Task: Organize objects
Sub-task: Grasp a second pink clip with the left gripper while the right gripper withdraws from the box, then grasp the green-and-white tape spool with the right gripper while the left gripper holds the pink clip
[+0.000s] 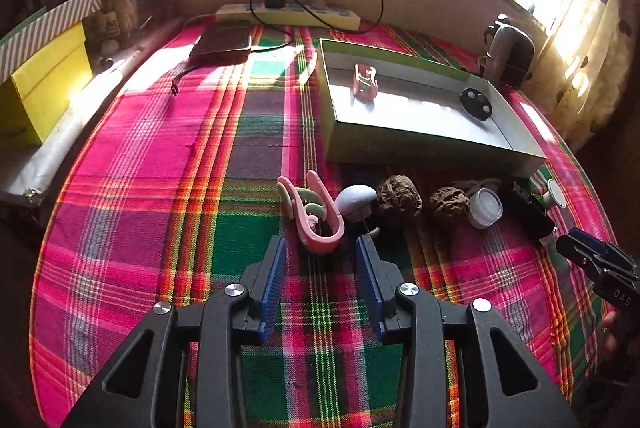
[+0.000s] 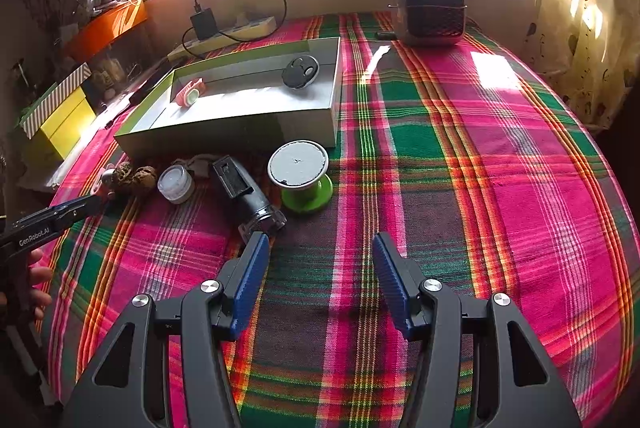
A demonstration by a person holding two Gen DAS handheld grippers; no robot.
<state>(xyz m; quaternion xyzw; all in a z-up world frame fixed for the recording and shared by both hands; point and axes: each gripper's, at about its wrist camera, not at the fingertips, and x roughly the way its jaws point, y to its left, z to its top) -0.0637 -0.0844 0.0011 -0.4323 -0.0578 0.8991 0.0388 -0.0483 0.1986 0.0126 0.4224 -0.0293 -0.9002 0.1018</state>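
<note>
Left wrist view: left gripper (image 1: 322, 248) spread, its pads flanking the pink clip (image 1: 316, 211) without pressing it; the clip lies on the plaid cloth (image 1: 160, 167) just before the open box (image 1: 420, 143). Right gripper (image 2: 320, 248) spread, empty, near the green spool (image 2: 302, 173) beside that box

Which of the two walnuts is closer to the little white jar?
The right-hand walnut in the left wrist view; it sits beside the white jar. The other walnut lies next to the grey egg-shaped thing.
</note>
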